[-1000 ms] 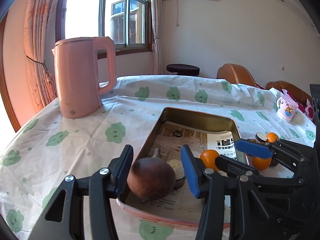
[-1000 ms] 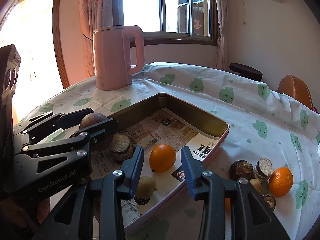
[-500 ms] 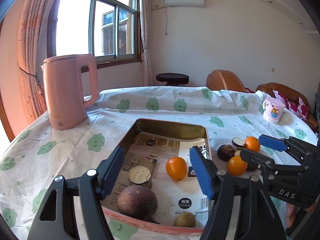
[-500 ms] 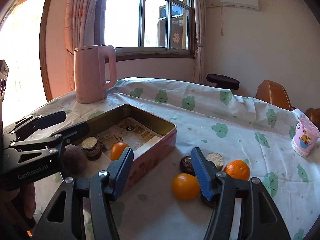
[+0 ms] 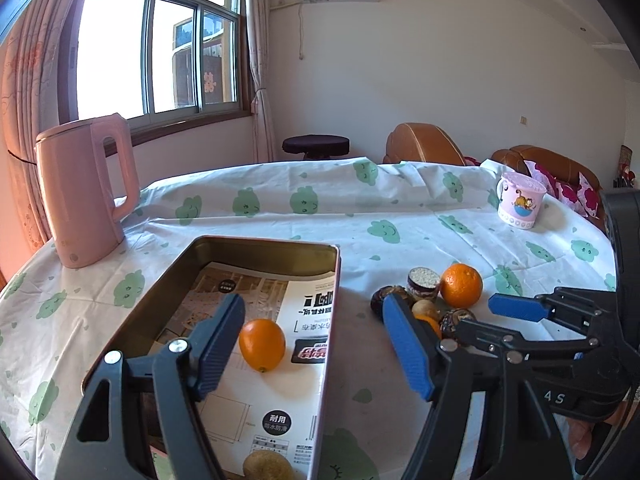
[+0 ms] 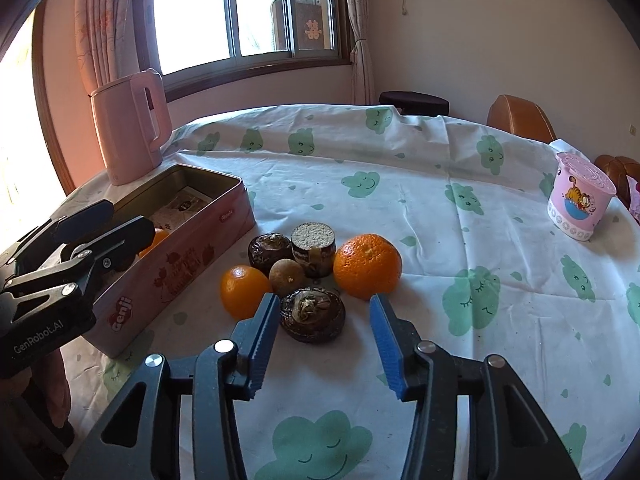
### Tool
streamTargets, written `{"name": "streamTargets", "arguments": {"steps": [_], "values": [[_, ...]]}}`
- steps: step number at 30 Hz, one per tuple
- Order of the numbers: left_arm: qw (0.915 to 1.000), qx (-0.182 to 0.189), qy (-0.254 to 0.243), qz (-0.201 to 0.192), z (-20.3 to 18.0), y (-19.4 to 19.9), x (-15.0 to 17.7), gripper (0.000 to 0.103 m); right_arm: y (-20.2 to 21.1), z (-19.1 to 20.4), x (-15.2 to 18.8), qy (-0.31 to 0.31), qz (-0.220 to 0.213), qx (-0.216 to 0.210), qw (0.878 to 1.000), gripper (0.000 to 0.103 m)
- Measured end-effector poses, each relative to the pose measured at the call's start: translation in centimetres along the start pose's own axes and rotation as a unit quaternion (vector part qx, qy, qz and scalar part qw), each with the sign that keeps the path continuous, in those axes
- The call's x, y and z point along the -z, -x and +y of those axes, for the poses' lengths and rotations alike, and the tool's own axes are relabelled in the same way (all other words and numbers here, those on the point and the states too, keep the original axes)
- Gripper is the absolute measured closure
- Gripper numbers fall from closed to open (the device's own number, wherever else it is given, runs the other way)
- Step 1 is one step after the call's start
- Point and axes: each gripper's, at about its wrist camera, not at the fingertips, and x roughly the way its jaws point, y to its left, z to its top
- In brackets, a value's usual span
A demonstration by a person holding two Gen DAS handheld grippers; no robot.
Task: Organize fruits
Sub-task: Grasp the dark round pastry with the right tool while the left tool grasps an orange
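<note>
Left tongs (image 5: 314, 344) spread, nothing between the pads, jaws have just been opening; they hang over the near right part of the tin box (image 5: 334, 304). Box sits on the worktop (image 6: 420, 208), lined with printed paper (image 5: 304, 312). Inside it: a small orange (image 5: 262, 345) on the paper and a tan round fruit (image 5: 269, 466) at the near edge, partly cut off by the frame. More may sit behind the left tong arm, cannot tell.

Right tongs (image 6: 322, 340) spread, jaws have just been closing, pads not touching anything. A dark wrinkled fruit (image 6: 313, 315) lies just ahead of and between the tips. Around it on the cloth, a tight cluster right of the box: small orange (image 6: 244, 290), brown round fruit (image 6: 287, 277), second dark fruit (image 6: 270, 249), a cut dark fruit with pale top (image 6: 313, 249), large orange (image 6: 367, 266). Most of them touch.

Pink kettle (image 5: 86, 190) stands past the box, on its far left. Pink cartoon cup (image 6: 580, 202) far right, well apart from the fruit. Window (image 5: 156, 48) and brown chairs (image 5: 430, 144) behind.
</note>
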Motion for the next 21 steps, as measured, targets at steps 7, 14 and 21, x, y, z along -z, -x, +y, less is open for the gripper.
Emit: {"name": "streamTargets", "arguments": {"steps": [7, 14, 21], "values": [[0.9998, 0.014, -0.017, 0.005, -1.1, -0.2, 0.2, 0.029, -2.1, 0.4, -0.4, 0.001, 0.042, -0.013, 0.999, 0.057], [0.998, 0.042, -0.046, 0.013, -3.2, -0.2, 0.2, 0.031, -1.7, 0.0, -0.3, -0.004, 0.036, -0.021, 0.999, 0.06], [0.9945, 0.065, -0.068, 0.047, -5.0, -1.6, 0.2, 0.032, 1.2, -1.8, 0.4, -0.018, -0.019, 0.044, 0.999, 0.06]]}}
